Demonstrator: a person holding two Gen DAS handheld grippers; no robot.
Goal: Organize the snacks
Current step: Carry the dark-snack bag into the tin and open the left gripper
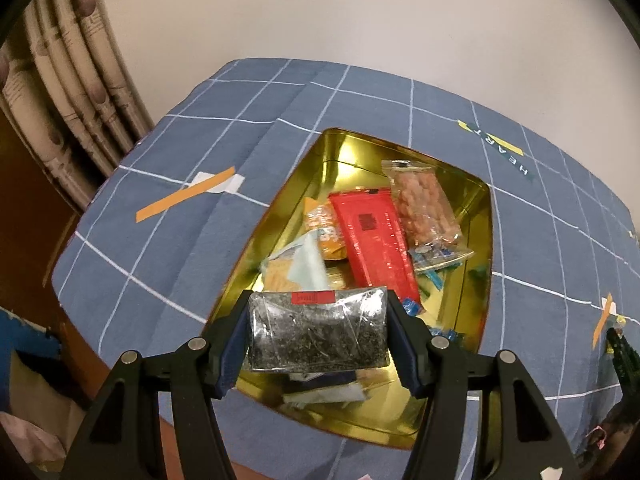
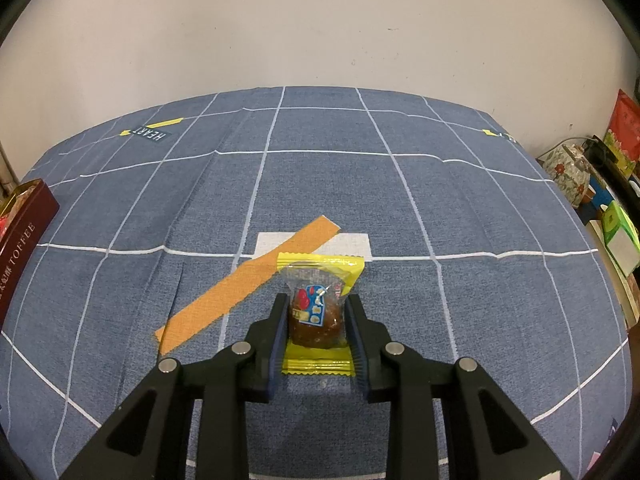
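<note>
My left gripper (image 1: 318, 334) is shut on a clear packet of dark bits with a red label (image 1: 318, 330) and holds it above the near end of an open gold tin (image 1: 452, 420). In the tin lie a red packet (image 1: 376, 244), a clear bag of pinkish nuts (image 1: 426, 204), an orange packet (image 1: 324, 228), a cracker packet (image 1: 288, 268) and small blue sweets (image 1: 434, 258). My right gripper (image 2: 318, 318) is shut on a yellow-edged packet holding a brown snack (image 2: 318, 308), low over the blue checked cloth (image 2: 360, 184).
The tin's dark red side, marked TOFFEE (image 2: 20, 248), shows at the far left of the right wrist view. A wall runs behind the table. Curtains (image 1: 68, 92) hang at the left. Boxes and bags (image 2: 612, 216) stand past the table's right edge.
</note>
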